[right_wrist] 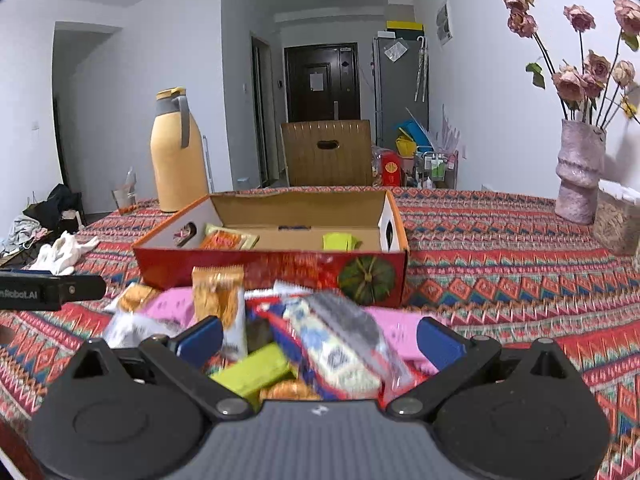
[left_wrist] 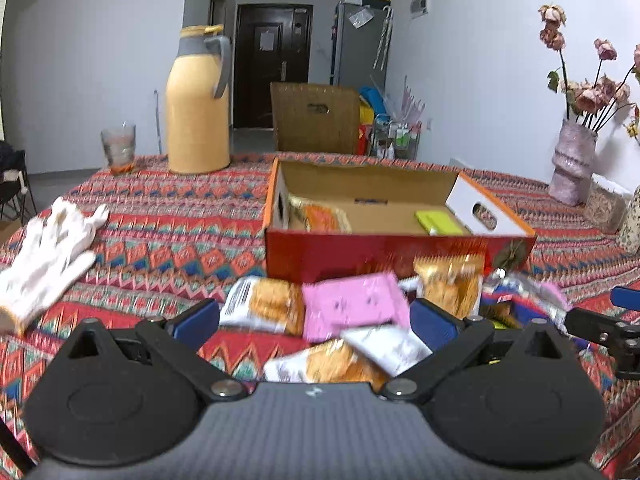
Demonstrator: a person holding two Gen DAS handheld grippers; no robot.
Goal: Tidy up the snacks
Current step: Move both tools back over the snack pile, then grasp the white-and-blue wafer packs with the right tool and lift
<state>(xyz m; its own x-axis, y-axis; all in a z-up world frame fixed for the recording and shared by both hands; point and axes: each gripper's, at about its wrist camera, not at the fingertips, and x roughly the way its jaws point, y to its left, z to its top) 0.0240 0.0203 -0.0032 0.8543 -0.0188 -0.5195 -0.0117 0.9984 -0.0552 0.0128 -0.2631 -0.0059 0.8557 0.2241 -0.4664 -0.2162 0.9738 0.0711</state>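
On the worktop, the left tool hangs with its fingers apart over a pink packet at the left end of the snack heap, and the right tool is also spread wide and empty, above a clear-wrapped bar and a green bar. The red cardboard box stands just behind the heap and already holds an orange packet at its left and a green packet at its right, so I judge the step to be choosing the next snack. The next move calls for lowering one tool around a single packet and closing on it without catching its neighbours.

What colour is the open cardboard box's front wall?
Red, with a green pumpkin printed at its right end, on the open cardboard box. Right wrist view shows it best.
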